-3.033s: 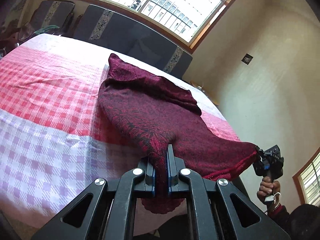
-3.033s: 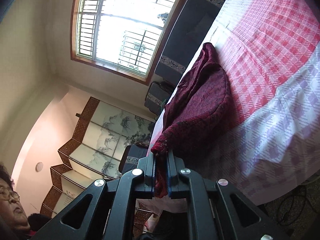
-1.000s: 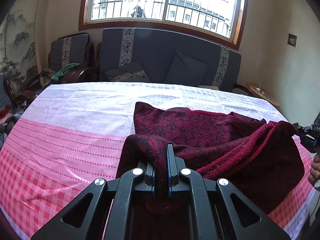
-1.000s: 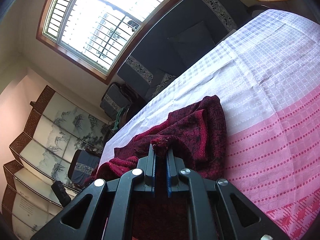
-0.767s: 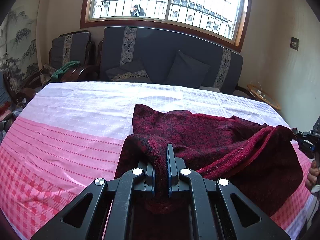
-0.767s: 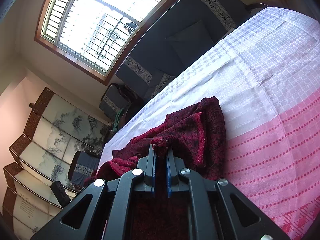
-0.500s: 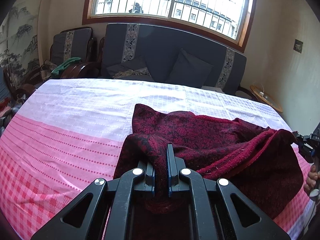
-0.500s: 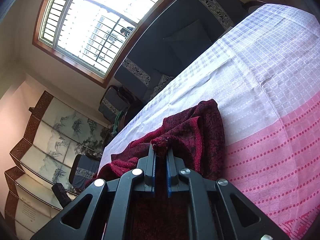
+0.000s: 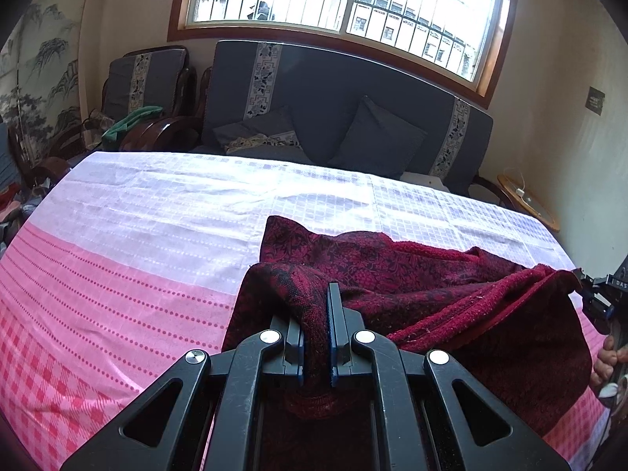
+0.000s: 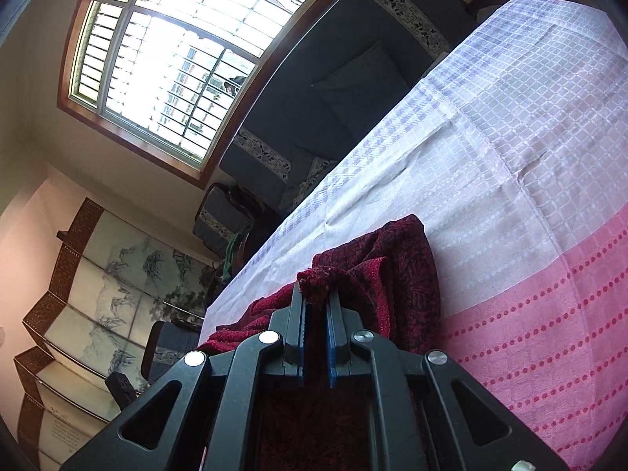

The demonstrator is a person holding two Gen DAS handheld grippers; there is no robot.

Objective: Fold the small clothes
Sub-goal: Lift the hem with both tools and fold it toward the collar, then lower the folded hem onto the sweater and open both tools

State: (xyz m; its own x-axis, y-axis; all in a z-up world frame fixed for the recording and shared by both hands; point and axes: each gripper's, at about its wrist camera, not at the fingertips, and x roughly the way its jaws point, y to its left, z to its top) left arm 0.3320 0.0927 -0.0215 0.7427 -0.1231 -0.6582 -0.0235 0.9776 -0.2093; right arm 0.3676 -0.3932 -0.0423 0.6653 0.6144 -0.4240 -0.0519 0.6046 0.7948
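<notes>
1. The left tool (image 9: 316, 337) is closed tight on a bunch of the dark red cloth (image 9: 412, 286). The cloth is squeezed between its two fingers and some hangs out below them.

2. The right tool (image 10: 315, 302) pinches a corner of the same red cloth. Its fingers have a small gap, but the bunched corner sits right between their tips, so it looks like it is holding on.

3. In the left view, the right tool (image 9: 604, 294) shows at the far right edge, with the person's hand (image 9: 606, 361) under it. The cloth stretches from one tool over to the other.

4. The cloth's front edge is lifted up by both tools. Its back part lies on the table (image 9: 137, 235), which has a pink and white checked cover. One back corner of the cloth sticks up a little.

5. The front edge is being carried over the back part, so one layer sits above another. I think this is the first fold, and it is about halfway done.

6. The cloth is not flat yet. It has bumps and loose folds in the middle, and the top layer sags.

7. What is left, I think: lay the held edge down on the back edge, let go, smooth it, and maybe fold it once more to make it small.

8. Behind the table is a dark sofa (image 9: 333, 110) with cushions, under a big window (image 9: 345, 4). They are well apart from the cloth.
</notes>
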